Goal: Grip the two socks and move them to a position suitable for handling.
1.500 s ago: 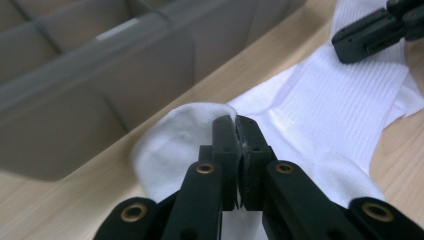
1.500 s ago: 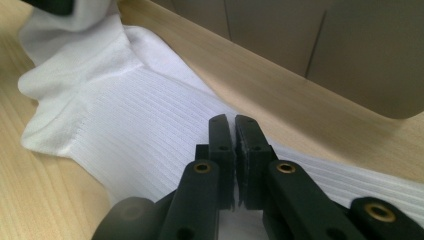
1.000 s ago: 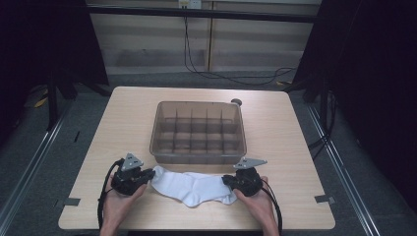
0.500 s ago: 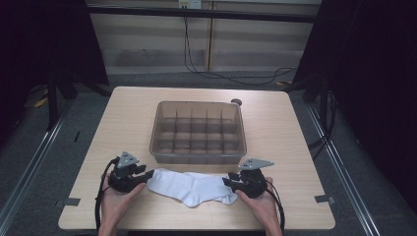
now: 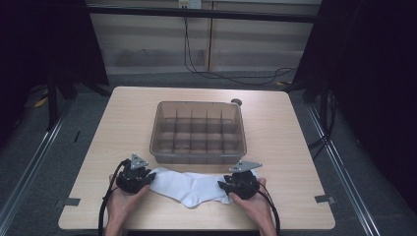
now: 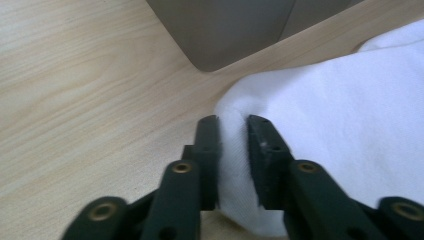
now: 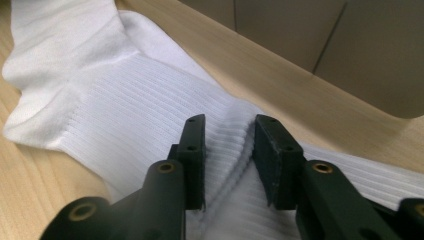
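Here the white sock lies at the surface's six o'clock edge — just clear of the compartment bin. The left gripper pinches its nine o'clock end; the right gripper's fingers, just closing, pinch the ribbed cuff. Bare wood flanks both sides — dark floor beyond.

Close view along two black jaws of the right gripper, having just been closing, pinching a raised fold of ribbed white cotton sock. Sock spread over pale wooden table. Behind, wall of translucent grey-brown plastic box.
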Demonstrator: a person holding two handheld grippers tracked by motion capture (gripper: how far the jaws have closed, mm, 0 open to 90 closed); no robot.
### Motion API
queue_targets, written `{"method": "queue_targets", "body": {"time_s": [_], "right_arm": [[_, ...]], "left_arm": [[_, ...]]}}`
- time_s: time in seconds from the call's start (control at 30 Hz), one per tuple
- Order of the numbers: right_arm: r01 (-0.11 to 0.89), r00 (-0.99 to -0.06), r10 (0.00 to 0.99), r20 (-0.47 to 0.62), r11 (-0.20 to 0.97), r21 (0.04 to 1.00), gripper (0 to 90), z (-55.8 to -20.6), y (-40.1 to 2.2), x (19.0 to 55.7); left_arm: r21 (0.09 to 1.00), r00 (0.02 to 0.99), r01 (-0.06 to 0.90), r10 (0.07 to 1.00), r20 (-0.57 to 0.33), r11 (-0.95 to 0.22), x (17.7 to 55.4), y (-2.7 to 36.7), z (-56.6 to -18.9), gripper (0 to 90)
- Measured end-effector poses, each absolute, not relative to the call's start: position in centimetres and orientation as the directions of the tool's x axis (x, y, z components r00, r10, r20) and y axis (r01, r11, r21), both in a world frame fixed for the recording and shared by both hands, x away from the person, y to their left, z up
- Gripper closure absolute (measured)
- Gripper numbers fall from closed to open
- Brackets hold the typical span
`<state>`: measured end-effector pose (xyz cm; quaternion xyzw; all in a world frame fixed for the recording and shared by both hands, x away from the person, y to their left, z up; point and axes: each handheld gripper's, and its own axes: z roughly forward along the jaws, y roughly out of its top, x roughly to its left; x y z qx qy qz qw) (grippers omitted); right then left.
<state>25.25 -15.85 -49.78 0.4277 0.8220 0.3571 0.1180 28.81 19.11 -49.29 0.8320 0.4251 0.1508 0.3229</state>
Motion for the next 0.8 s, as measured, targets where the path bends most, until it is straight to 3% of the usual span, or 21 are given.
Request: {"method": "queue_targets", "body": {"time_s": [0.1, 0.33, 0.53, 0.8], "right_arm": [[0.606, -0.618, 0.781, 0.091, 0.399, 0.688, 80.5, -49.7, -15.2, 25.0], [0.603, -0.626, 0.774, 0.097, 0.401, 0.69, 82.3, -49.7, -14.1, 25.1], [0.635, -0.615, 0.761, 0.204, 0.325, 0.701, 83.1, -49.7, -14.3, 25.4], [0.626, -0.602, 0.766, 0.226, 0.277, 0.729, 83.2, -48.3, -15.2, 25.2]], "left_arm": [[0.662, 0.595, 0.615, 0.803, -0.033, -0.428, 28.9, 19.4, -49.3, 86.5], [0.65, 0.576, 0.627, 0.818, -0.015, -0.43, 28.8, 20.1, -49.1, 86.9], [0.658, 0.574, 0.633, 0.818, -0.045, -0.407, 28.5, 20.4, -48.7, 87.0], [0.675, 0.571, 0.63, 0.818, -0.069, -0.383, 27.8, 20.7, -47.7, 87.1]]}}
